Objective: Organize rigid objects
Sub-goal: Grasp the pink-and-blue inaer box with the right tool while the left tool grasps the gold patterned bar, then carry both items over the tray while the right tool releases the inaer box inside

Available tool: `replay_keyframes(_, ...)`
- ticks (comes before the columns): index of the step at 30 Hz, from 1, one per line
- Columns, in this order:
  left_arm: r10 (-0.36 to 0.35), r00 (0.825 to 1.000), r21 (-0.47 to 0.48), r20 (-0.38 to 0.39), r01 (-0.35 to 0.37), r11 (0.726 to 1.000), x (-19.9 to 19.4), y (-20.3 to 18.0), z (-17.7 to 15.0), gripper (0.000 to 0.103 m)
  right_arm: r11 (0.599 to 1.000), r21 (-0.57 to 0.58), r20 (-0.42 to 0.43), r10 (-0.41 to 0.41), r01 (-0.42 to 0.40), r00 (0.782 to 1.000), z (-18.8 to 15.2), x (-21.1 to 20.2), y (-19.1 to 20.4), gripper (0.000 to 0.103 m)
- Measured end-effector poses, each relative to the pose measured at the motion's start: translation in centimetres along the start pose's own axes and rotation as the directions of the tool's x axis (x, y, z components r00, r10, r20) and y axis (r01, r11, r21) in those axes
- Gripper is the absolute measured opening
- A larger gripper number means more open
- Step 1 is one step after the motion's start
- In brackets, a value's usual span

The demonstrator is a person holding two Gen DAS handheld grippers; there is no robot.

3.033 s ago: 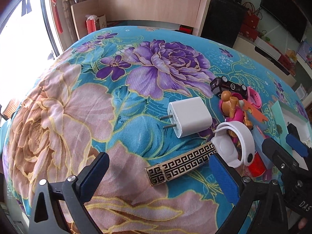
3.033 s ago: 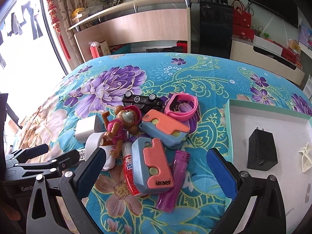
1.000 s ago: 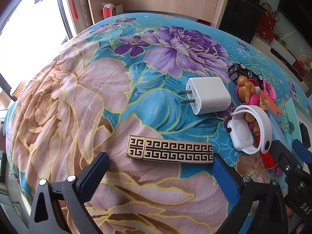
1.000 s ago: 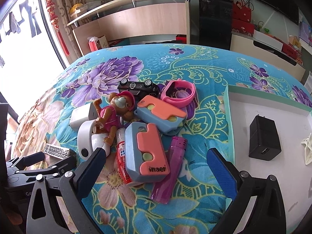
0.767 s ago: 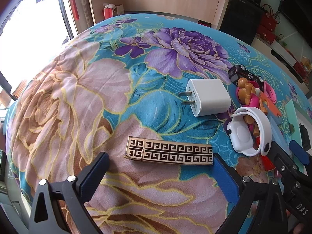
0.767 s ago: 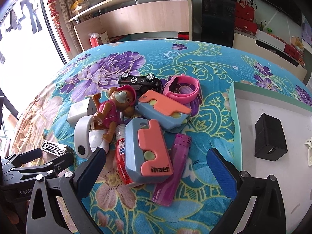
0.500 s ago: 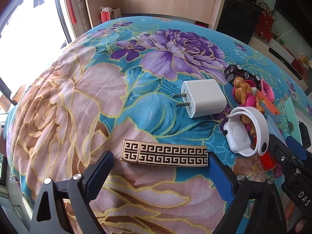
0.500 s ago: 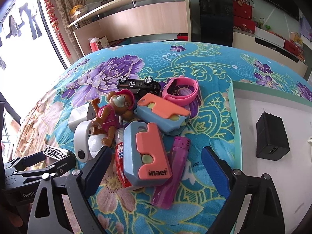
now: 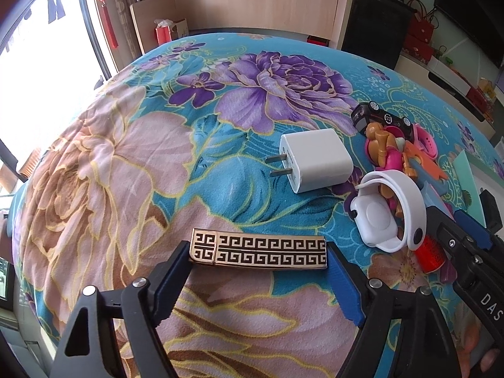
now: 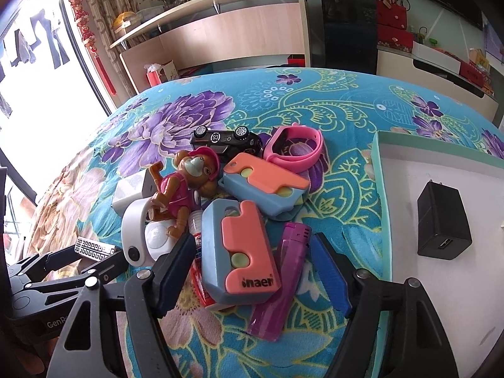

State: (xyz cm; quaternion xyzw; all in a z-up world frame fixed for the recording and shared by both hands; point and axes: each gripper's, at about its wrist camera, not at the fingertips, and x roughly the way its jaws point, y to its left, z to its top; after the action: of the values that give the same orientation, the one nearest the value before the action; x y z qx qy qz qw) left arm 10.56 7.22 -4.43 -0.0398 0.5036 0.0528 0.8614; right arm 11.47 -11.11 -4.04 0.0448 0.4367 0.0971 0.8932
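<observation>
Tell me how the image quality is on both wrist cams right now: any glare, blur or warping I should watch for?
Left wrist view: sharp, window at left blown out white, strong fisheye bulge of the floral cloth; the key-pattern lighter is crisp. Right wrist view: also sharp, window overexposed, tray edge bowed, dark vignette at the corners.

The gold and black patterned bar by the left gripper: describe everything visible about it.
The patterned bar is a flat, slim rectangle, shiny gold with a black Greek-key pattern; a seam near its left end suggests a cap. It looks metallic. It lies flat and crosswise on the floral cloth, lengthwise between the pads of the left gripper, whose jaws have just been closing, at or nearly touching its ends.
</observation>
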Motion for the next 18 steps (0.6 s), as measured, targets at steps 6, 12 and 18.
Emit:
replay_keyframes(6,0.000,1.000,0.001,0.002,0.000,1.000,0.0,0.0,0.0,0.084,1.000,0.024,0.010,0.004,-0.004,1.000,0.2,-0.2,-0.5,0.065)
replay_keyframes(12,0.001,1.000,0.002,0.002,-0.001,1.000,0.0,0.0,0.0,0.084,0.999,0.033,0.010,0.000,0.000,1.000,0.2,-0.4,-1.0,0.053)
replay_keyframes(18,0.001,1.000,0.002,0.002,-0.001,1.000,0.1,0.0,0.0,0.084,0.999,0.048,0.011,-0.006,0.005,1.000,0.2,-0.6,-1.7,0.044)
